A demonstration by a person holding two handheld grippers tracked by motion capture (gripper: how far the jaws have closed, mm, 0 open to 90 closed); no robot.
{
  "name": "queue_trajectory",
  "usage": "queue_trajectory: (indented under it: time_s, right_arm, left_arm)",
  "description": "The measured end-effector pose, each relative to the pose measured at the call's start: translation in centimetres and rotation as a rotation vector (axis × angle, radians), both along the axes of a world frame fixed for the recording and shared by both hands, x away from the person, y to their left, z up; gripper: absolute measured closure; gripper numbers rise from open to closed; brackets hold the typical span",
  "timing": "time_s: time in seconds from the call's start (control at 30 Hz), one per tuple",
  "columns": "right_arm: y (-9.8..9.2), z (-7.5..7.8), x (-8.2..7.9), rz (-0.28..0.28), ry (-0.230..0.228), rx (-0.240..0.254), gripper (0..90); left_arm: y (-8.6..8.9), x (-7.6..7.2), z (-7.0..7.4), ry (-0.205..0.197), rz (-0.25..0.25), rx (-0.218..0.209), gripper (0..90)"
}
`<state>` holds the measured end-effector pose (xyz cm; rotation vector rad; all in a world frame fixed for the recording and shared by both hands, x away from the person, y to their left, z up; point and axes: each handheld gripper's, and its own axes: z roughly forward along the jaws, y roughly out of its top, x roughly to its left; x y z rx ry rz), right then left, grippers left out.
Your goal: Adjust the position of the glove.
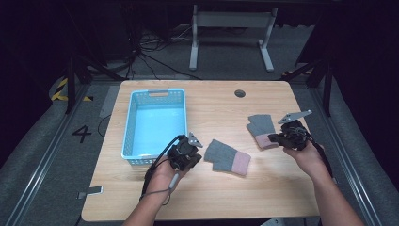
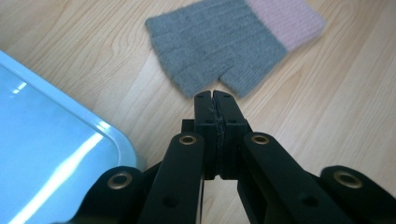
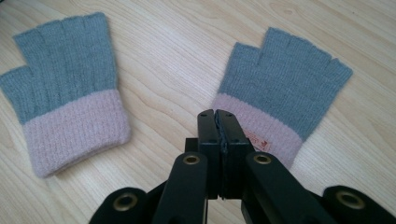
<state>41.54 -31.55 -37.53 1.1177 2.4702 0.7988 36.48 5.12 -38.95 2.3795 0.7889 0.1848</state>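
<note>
So there are two fingerless knit gloves here, grey with a pink cuff, lying flat on the pale wood-grain worktop point(image 1: 263, 188). The near glove point(image 1: 227, 157) sits just right of the left gripper point(image 1: 187, 155), and the far glove point(image 1: 261, 130) lies right beside the right gripper point(image 1: 282, 137). Both grippers have their jaws pressed together with nothing between them, tips hovering just short of the fabric. In the left gripper view the closed tips point at the thumb notch of the near glove point(image 2: 219, 46); in the right gripper view they hang over the pink cuff of the far glove point(image 3: 280, 98), with the other one point(image 3: 65, 88) lying apart to the side.

My guess is the gloves are headed for the light blue perforated plastic basket point(image 1: 136, 155) at the left. Tip for the pick: open the jaws first, come down on the cuff edge where the knit is thickest, and pinch both layers so it doesn't slip out. The flat fabric gives little to grab, so press slightly into the worktop.

The room's dark, with cables on the grey floor and a white table frame point(image 1: 230, 33) behind.
</note>
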Motion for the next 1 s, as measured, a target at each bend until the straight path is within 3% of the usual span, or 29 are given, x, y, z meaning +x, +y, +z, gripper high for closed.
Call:
queue_trajectory:
  time_s: [0.03,0.13,0.43,0.53,0.9,1.0]
  right_arm:
    - [0.1,0.0,-0.1,0.001,0.003,0.002,89.7]
    - [0.2,0.0,-0.1,0.009,0.002,0.008,89.6]
    - [1.4,0.1,-0.6,0.062,0.008,0.019,89.6]
    - [2.0,0.2,-0.9,0.08,0.006,0.021,89.5]
    - [3.8,-0.5,-2.3,0.146,0.038,0.004,89.5]
    - [4.1,-0.8,-2.6,0.162,0.046,-0.001,89.5]
  left_arm:
    - [0.2,0.3,0.1,0.02,0.0,-0.033,89.5]
    - [0.3,0.4,0.2,0.019,0.009,-0.042,89.7]
    - [-0.5,0.3,0.1,0.009,-0.007,0.0,90.0]
    - [-0.8,0.2,0.1,0.01,-0.002,-0.02,89.9]
    - [-3.2,0.6,-0.7,0.029,-0.043,0.012,90.0]
    - [-3.7,0.6,-0.9,0.019,-0.046,0.019,90.0]
